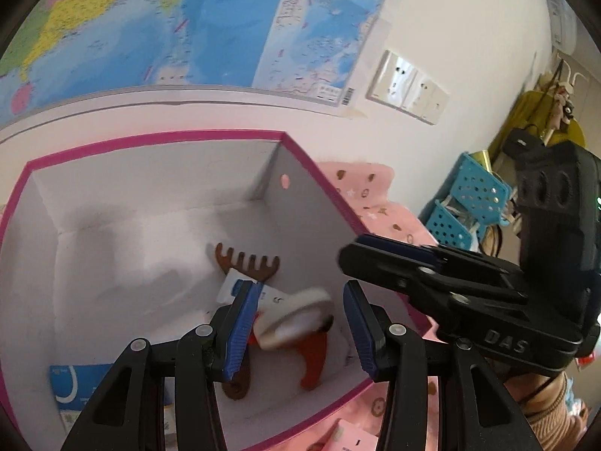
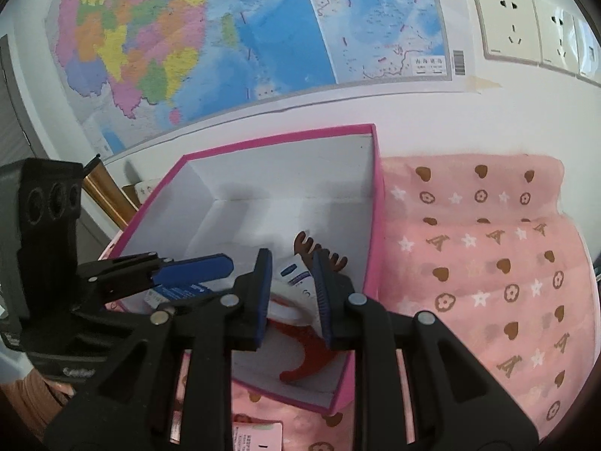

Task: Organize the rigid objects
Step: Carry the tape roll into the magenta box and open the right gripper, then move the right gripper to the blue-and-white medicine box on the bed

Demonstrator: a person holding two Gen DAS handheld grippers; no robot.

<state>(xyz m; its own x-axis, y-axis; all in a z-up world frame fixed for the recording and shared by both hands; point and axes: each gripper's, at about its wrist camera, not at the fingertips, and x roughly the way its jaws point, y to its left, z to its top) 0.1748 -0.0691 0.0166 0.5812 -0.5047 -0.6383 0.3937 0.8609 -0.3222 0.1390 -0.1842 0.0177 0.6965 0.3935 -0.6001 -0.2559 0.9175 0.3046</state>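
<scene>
White squeeze tube w/ round cap (image 1: 293, 315) is motion-blurred, its print unreadable. Flat red card shape (image 1: 313, 355) partly hidden under it. Blue-and-white carton (image 1: 75, 383) cut off behind black left gripper (image 1: 300, 332) arms. Pink card (image 2: 259, 434) cropped at btm edge.

You see a matt white cardboard box (image 2: 293, 173) with a pink rim sitting on soft pink printed cloth (image 2: 488, 263), while your grippers' black plastic arms carry ribbed blue pads (image 1: 244, 334) and shiny metal pins.
</scene>
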